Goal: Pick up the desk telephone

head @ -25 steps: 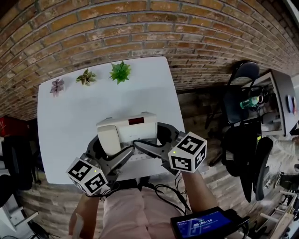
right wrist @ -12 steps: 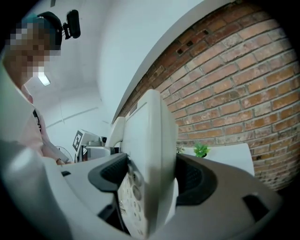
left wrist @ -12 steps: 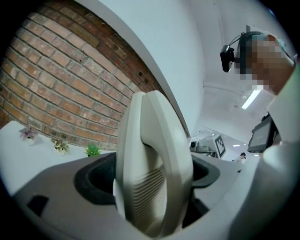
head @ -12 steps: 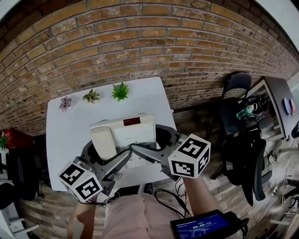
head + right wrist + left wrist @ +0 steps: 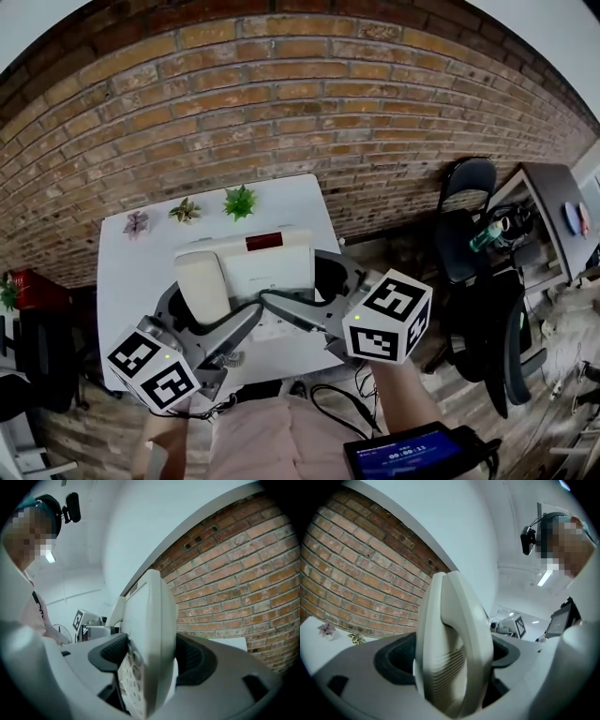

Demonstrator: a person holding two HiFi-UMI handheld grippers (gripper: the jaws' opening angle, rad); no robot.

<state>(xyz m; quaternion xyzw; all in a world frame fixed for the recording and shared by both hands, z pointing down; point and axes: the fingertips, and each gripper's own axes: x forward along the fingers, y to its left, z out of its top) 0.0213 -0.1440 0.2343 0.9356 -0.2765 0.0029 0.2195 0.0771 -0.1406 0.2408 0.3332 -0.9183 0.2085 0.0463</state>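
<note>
The cream desk telephone (image 5: 251,270), with its handset on the left and a dark red display at the top, hangs in the air above the white table (image 5: 127,272). My left gripper (image 5: 195,317) is shut on the phone's handset side; in the left gripper view the handset (image 5: 454,653) stands edge-on between the black pads. My right gripper (image 5: 323,292) is shut on the phone's right side. In the right gripper view the phone's edge and keypad (image 5: 147,653) fill the gap between the pads. A coiled cord (image 5: 232,357) dangles under the phone.
Three small potted plants (image 5: 185,210) stand along the table's far edge, against a brick wall (image 5: 281,103). Black chairs (image 5: 469,187) and a cluttered desk (image 5: 553,206) are at the right. A device with a blue screen (image 5: 412,455) sits by my right forearm.
Both grippers have risen together with the telephone held between them. The table now looks smaller and farther below, and more of the brick wall shows.
</note>
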